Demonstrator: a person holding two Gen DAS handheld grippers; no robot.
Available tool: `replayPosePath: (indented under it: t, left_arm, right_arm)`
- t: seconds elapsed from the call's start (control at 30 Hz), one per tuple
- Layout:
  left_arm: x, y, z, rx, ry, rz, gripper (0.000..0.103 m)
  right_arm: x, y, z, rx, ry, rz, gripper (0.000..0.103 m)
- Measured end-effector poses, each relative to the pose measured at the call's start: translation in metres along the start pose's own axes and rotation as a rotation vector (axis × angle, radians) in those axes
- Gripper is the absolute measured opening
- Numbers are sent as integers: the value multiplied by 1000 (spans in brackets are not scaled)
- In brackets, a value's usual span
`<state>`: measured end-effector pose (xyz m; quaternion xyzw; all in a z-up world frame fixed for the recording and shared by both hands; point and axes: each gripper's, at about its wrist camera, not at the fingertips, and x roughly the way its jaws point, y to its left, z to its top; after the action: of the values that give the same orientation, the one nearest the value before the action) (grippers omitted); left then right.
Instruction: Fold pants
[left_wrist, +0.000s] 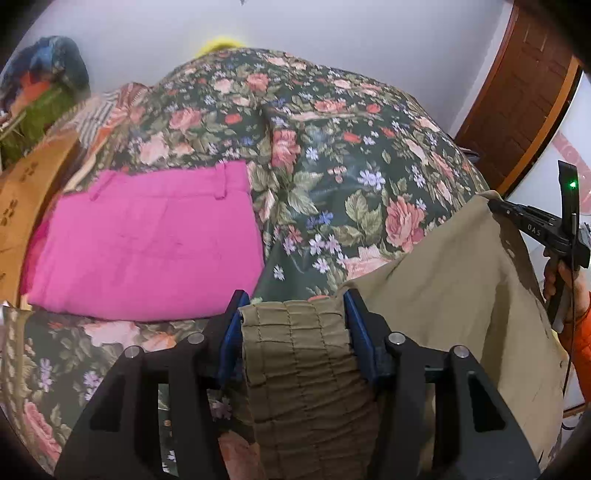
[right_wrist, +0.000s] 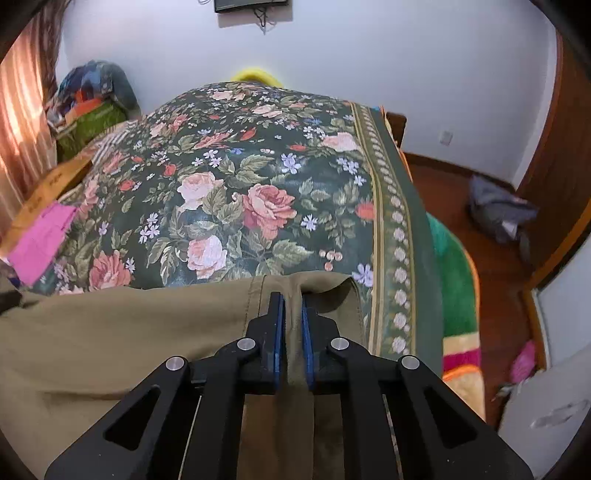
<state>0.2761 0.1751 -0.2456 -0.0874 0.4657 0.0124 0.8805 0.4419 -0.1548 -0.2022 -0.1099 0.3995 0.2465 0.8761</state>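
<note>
Khaki pants (left_wrist: 454, 280) are held up between both grippers above the floral bedspread (left_wrist: 332, 147). My left gripper (left_wrist: 295, 306) is shut on the gathered elastic waistband (left_wrist: 306, 362) of the pants. My right gripper (right_wrist: 293, 299) is shut on a thin fold of the khaki pants (right_wrist: 110, 343) at their top edge; it also shows in the left wrist view (left_wrist: 496, 206) pinching the far corner. The cloth stretches between the two grippers and hangs below them.
Folded pink pants (left_wrist: 147, 243) lie on the bed at the left, also in the right wrist view (right_wrist: 40, 240). A cardboard box (left_wrist: 22, 199) and a pile of clothes (right_wrist: 92, 99) sit at the bed's left. A green blanket (right_wrist: 454, 280) hangs off the right edge above a wooden floor (right_wrist: 491, 295).
</note>
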Motion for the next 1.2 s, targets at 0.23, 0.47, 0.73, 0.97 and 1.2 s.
replayPosePath:
  t: [0.23, 0.47, 0.73, 0.97, 1.2]
  left_arm:
    - [1, -1, 6, 12, -1, 54, 53]
    - [-37, 3, 19, 12, -78, 149, 63]
    - [-80, -16, 8, 28, -90, 66, 70]
    - [-70, -53, -32, 70, -5, 33, 73]
    - [-50, -63, -67, 131, 51, 105, 82]
  right_arm:
    - [-6, -9, 10, -13, -8, -76, 9]
    - [-54, -12, 5, -36, -46, -154, 44]
    - [-100, 9, -27, -37, -63, -70, 52]
    - [-105, 42, -67, -1, 3, 69, 52]
    - [-75, 57, -101, -76, 176, 73, 53]
